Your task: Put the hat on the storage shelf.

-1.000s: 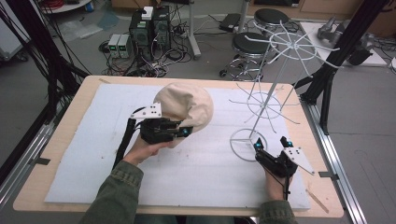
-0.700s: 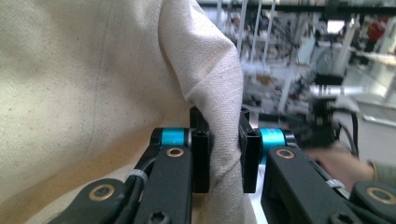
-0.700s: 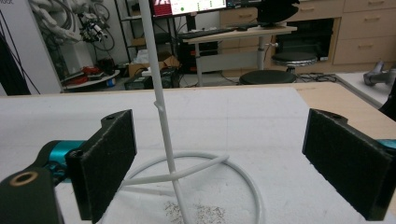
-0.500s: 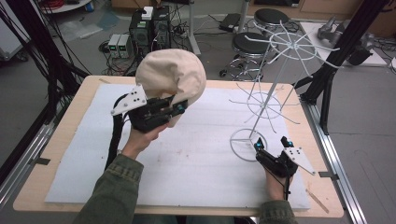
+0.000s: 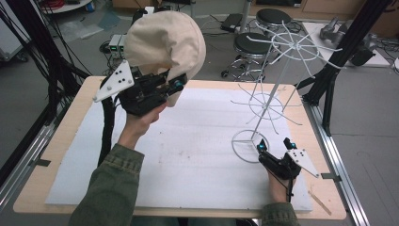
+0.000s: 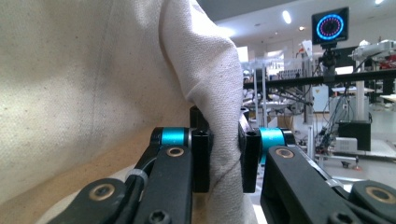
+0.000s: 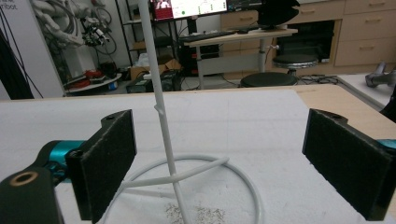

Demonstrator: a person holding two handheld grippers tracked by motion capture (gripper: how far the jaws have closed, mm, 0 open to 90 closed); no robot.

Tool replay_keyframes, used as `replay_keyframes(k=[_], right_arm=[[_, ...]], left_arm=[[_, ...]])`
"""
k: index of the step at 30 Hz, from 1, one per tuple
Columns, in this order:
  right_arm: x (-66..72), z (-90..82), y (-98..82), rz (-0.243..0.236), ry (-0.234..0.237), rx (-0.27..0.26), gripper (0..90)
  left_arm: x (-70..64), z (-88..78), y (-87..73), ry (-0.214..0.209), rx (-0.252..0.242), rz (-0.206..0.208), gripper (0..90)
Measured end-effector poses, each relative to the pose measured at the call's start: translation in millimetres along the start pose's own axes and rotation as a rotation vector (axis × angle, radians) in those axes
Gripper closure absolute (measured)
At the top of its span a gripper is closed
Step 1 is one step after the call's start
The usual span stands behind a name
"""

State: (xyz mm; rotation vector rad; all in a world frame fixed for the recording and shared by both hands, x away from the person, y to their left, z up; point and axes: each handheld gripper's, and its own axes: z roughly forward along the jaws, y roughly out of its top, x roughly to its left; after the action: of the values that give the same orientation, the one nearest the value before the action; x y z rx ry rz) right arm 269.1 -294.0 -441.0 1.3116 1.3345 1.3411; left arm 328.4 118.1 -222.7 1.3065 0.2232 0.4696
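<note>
A cream fabric cap (image 5: 162, 42) hangs in the air above the table's back left, held by my left gripper (image 5: 176, 86), which is shut on a fold of its edge. In the left gripper view the cap (image 6: 93, 79) covers the left side and my left gripper (image 6: 224, 161) pinches the cloth between both pads. A white wire hat stand (image 5: 275, 77) rises at the right, its ring base (image 5: 249, 146) on the white mat. My right gripper (image 5: 272, 154) lies low beside that base. In the right gripper view my right gripper (image 7: 217, 161) stands wide open, the stand's pole (image 7: 159, 102) rising between its jaws, untouched.
A white foam mat (image 5: 188, 150) covers most of the wooden table (image 5: 56, 155). Black frame posts (image 5: 343, 52) stand at both sides. Stools (image 5: 256, 44), cables and equipment sit on the floor behind the table.
My left gripper has lifted the cap from the mat to well above the table. The right gripper and the stand have stayed where they were.
</note>
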Motion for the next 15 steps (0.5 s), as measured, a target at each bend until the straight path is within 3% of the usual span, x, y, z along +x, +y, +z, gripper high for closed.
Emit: replay_keyframes(k=[3, 9, 15], right_arm=[[-0.7, -0.4, -0.1, -0.001, 0.000, -0.002, 8.9], [-1.0, -1.0, -0.3, 0.021, 0.006, 0.002, 8.9], [1.2, -2.0, 0.7, 0.004, 0.015, -0.009, 8.9]], left_arm=[[1.8, 3.7, 7.2, -0.012, -0.024, -0.010, 80.2], [-1.6, 12.1, 15.6, -0.023, -0.015, -0.008, 80.1], [-3.4, 35.5, 26.5, -0.017, -0.017, -0.010, 80.1]])
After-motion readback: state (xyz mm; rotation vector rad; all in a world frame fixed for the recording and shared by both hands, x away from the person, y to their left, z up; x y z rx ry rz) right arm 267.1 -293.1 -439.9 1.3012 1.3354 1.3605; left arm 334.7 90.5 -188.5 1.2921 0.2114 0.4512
